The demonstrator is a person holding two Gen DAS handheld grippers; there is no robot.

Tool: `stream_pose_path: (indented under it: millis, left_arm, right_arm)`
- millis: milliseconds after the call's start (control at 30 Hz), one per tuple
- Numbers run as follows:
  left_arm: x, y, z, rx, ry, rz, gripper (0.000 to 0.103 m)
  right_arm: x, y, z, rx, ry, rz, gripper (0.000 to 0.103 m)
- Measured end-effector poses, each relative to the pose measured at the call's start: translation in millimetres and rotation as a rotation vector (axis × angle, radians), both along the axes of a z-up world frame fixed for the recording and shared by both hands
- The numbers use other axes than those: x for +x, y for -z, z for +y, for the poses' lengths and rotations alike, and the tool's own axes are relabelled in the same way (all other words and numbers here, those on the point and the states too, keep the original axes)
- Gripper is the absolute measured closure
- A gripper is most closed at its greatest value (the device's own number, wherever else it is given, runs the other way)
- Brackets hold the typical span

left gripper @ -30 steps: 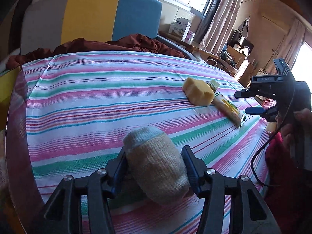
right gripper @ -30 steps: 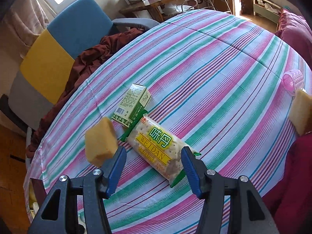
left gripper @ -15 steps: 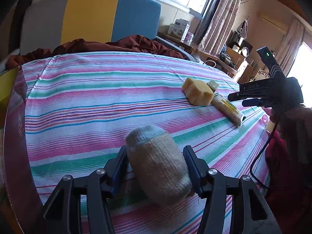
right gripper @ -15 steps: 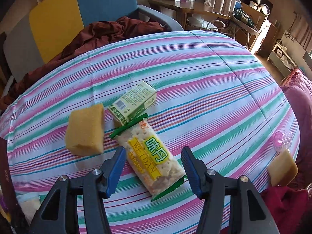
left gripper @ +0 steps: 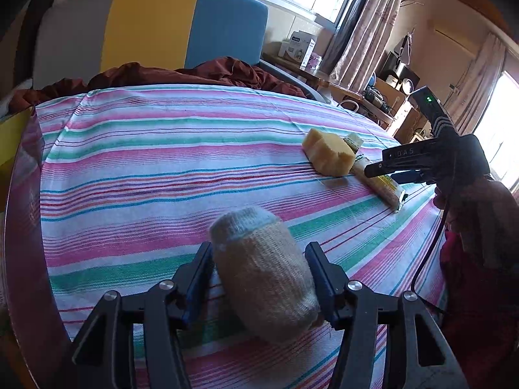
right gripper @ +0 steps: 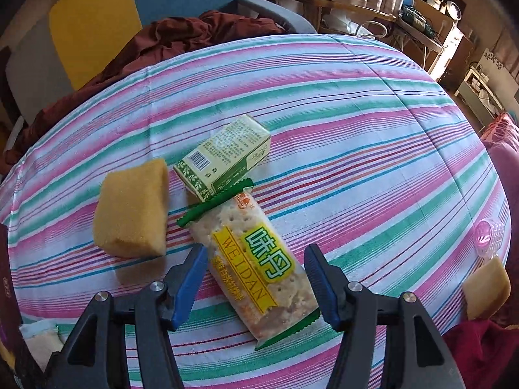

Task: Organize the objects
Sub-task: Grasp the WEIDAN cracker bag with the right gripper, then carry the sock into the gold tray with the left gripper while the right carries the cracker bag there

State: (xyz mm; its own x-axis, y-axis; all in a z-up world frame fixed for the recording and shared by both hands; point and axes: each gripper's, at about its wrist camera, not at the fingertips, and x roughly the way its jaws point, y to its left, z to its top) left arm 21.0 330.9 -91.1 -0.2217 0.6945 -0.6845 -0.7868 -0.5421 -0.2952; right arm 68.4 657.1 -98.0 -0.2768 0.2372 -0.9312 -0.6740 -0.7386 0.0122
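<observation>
My left gripper (left gripper: 259,256) is shut on a rolled beige sock (left gripper: 262,269) with a pale blue cuff, held just above the striped tablecloth (left gripper: 146,162). My right gripper (right gripper: 256,259) is open and hovers over a cracker packet (right gripper: 259,265) with a yellow and green label, its jaws on either side of it. A yellow sponge (right gripper: 131,209) lies left of the packet and a green and white carton (right gripper: 223,157) lies behind it. The right gripper (left gripper: 389,170) also shows in the left wrist view, above the packet (left gripper: 379,183) beside the sponge (left gripper: 327,155).
A pink hair roller (right gripper: 489,236) and a tan sponge piece (right gripper: 486,287) lie at the table's right edge. A dark red cloth (right gripper: 155,45) lies on a blue, yellow and grey chair (left gripper: 162,29) behind the table. A desk with boxes (left gripper: 298,48) stands by the window.
My right gripper has swung and lowered over the cracker packet, which now sits between its open jaws. My left gripper holds the sock almost still.
</observation>
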Motion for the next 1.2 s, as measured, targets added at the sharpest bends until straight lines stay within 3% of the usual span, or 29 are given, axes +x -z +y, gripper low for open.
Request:
stream_pose_path:
  millis: [100,167,333,767,1033,1200]
  left_arm:
    - [0.7,0.2,0.6,-0.003,0.001,0.003,0.043]
    - [1.4,0.5,1.5,-0.005,0.001,0.005,0.043]
    - [0.4,1.3,1.0,0.0,0.003,-0.007,0.043]
    - [2.8,-2.7,1.6,-0.004,0.007,0.003,0.047]
    - [16.1,-20.7,-4.2,-0.022,0.013,0.05,0.053]
    - [22.4,-39.1,-15.0,0.005,0.022,0.07,0.054]
  right_arm:
    - [-5.9,8.5,-7.0,0.001,-0.043,-0.049,0.041]
    - [-8.0,8.3,-12.8,0.001,-0.073,-0.047,0.052]
    - [-13.3,8.4,-26.0,0.028,-0.136,-0.063,0.052]
    - [-13.4,8.3,-20.7,0.038,-0.111,-0.057,0.052]
    - [-11.8,-2.4,-10.0,0.071,-0.102,-0.023,0.052]
    - [-14.0,-1.0,-12.4,0.087,-0.084,-0.033,0.052]
